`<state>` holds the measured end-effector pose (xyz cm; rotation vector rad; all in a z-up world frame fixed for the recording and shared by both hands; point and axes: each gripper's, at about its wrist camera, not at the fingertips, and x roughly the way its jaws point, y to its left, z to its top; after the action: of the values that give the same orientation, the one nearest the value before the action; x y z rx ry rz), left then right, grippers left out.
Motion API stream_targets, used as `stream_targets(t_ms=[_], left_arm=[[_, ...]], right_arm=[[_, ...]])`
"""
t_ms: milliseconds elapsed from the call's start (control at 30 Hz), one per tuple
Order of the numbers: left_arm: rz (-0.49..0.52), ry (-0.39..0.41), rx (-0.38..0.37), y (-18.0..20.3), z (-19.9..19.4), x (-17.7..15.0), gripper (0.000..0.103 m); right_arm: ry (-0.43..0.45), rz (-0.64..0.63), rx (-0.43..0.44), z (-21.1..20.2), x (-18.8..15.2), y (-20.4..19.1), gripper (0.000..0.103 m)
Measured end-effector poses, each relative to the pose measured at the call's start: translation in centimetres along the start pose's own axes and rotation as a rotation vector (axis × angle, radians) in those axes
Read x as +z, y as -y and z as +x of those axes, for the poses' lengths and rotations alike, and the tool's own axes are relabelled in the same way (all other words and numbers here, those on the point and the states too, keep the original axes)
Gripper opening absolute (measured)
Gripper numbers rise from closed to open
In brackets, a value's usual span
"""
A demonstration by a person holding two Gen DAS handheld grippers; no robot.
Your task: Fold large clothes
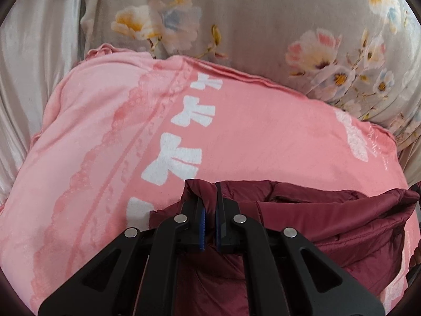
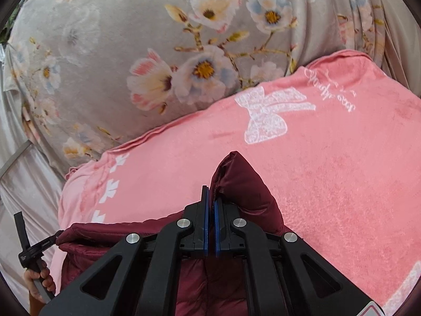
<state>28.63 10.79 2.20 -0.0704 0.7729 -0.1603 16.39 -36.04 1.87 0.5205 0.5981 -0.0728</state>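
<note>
A dark red padded jacket (image 1: 329,223) hangs between my two grippers over a pink blanket. My left gripper (image 1: 209,192) is shut on one corner of the jacket's edge. In the right wrist view my right gripper (image 2: 211,197) is shut on the other corner of the jacket (image 2: 242,184), which sticks up past the fingertips. The jacket's edge runs left from there to the left gripper (image 2: 39,247), seen small at the lower left with the hand that holds it. The rest of the jacket hangs below both views.
A pink blanket (image 1: 263,137) with white bow prints (image 2: 268,115) covers the surface under the jacket. A grey floral quilt (image 2: 118,52) lies behind it, also in the left wrist view (image 1: 263,26). Shiny pale fabric (image 1: 34,65) lies at the left.
</note>
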Motion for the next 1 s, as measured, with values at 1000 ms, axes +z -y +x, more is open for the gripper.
stream_targets(t_ms=[1000], left_arm=[[-0.079, -0.053, -0.088, -1.7, 7.2, -3.3, 0.017]], right_arm=[[-0.092, 0.086, -0.033, 6.1, -3.1, 4.1, 0.035]])
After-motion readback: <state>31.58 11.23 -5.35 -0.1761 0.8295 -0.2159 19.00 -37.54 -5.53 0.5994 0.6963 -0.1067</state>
